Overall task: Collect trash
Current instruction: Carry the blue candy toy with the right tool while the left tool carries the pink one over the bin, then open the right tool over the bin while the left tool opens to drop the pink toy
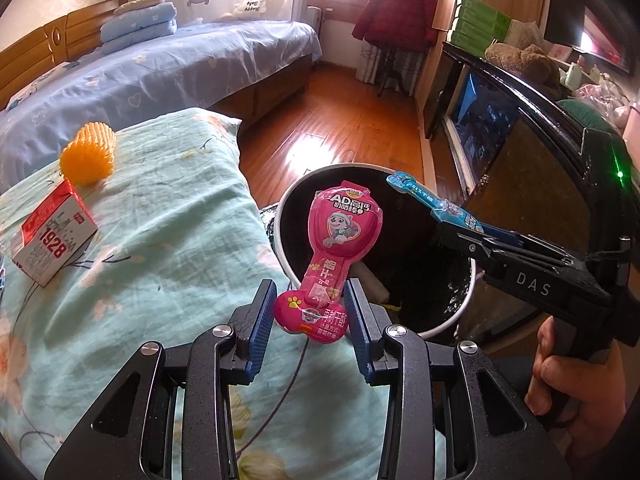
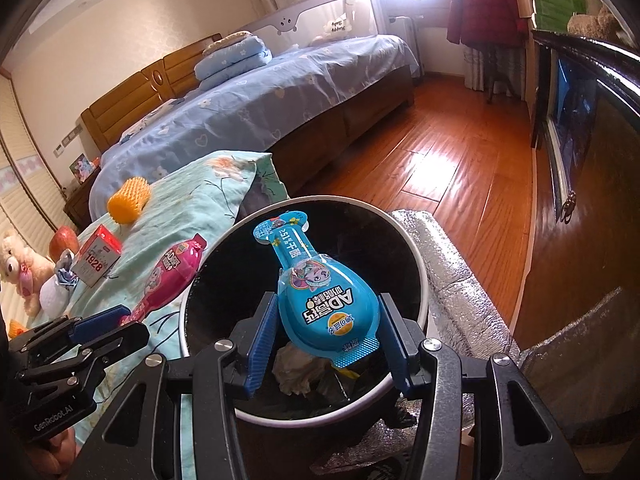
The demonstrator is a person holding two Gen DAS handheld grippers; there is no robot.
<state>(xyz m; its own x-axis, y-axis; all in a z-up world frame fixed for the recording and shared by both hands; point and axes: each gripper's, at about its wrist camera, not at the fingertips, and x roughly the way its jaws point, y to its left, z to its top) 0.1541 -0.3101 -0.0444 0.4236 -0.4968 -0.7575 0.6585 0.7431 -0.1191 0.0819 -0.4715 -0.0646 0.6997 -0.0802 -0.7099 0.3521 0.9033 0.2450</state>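
Left wrist view: a blue-sheeted bed (image 1: 168,64) fills the upper left of the frame, with a floral teal pillow (image 1: 152,248) spread across the lower left. At centre right stands the round bin (image 1: 288,200), white-rimmed and black-lined — in the right wrist view crumpled paper (image 2: 296,368) lies inside it at lower centre. On the pillow, at the left edge, sit a red-and-white "1928" carton (image 1: 52,236) and, above it, a yellow foam net (image 1: 90,156). The left gripper (image 1: 310,312) is clamped on the lower end of a pink wrapper (image 1: 336,252), held at the bin's near rim. The right gripper (image 2: 328,336) is closed on a blue wrapper (image 2: 324,296) — it hangs over the bin's opening.
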